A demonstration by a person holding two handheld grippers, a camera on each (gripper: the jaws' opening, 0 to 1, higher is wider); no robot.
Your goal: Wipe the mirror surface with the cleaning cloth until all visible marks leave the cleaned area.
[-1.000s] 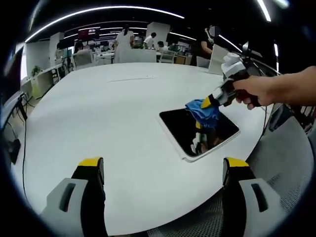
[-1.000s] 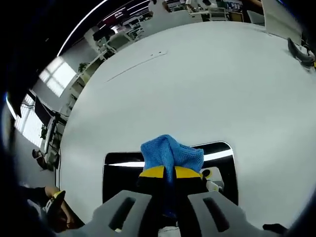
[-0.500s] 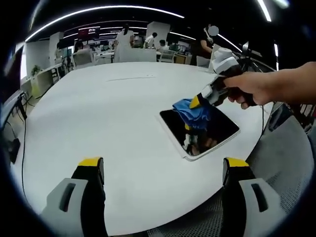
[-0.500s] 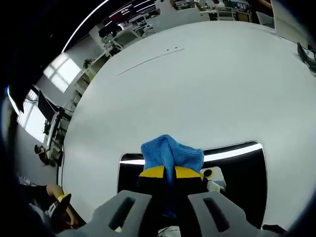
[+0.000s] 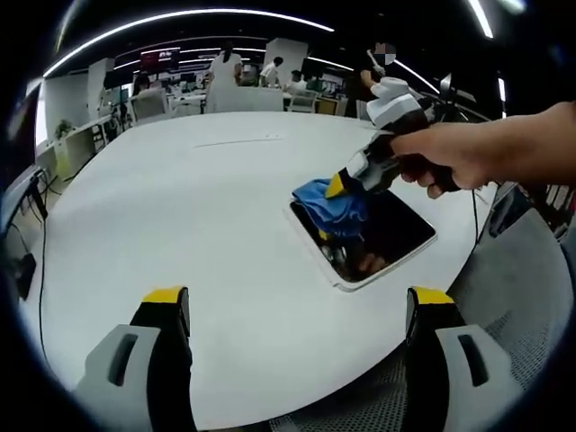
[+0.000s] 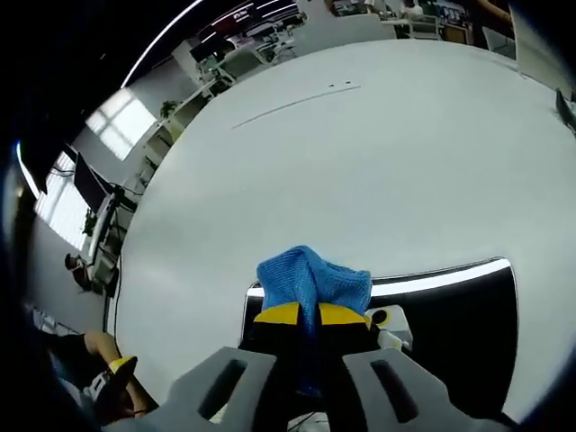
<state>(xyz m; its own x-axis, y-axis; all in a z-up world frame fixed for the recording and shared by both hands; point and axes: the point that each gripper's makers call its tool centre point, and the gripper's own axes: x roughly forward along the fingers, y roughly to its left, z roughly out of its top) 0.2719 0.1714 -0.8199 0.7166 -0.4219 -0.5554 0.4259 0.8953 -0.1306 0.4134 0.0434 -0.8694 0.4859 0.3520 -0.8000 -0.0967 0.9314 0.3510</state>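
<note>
Right gripper (image 5: 335, 186), clamping cloth (image 5: 326, 207), has swept across mirror (image 5: 382, 238) to its edge; left gripper (image 5: 297, 310) spread, idle; wiping continues

Wide bare bench (image 5: 180, 207) lies open all around the mirror (image 5: 387, 238); only the right claw (image 5: 337, 186) with its cloth (image 5: 324, 202) stands over the mirror's near corner.
</note>
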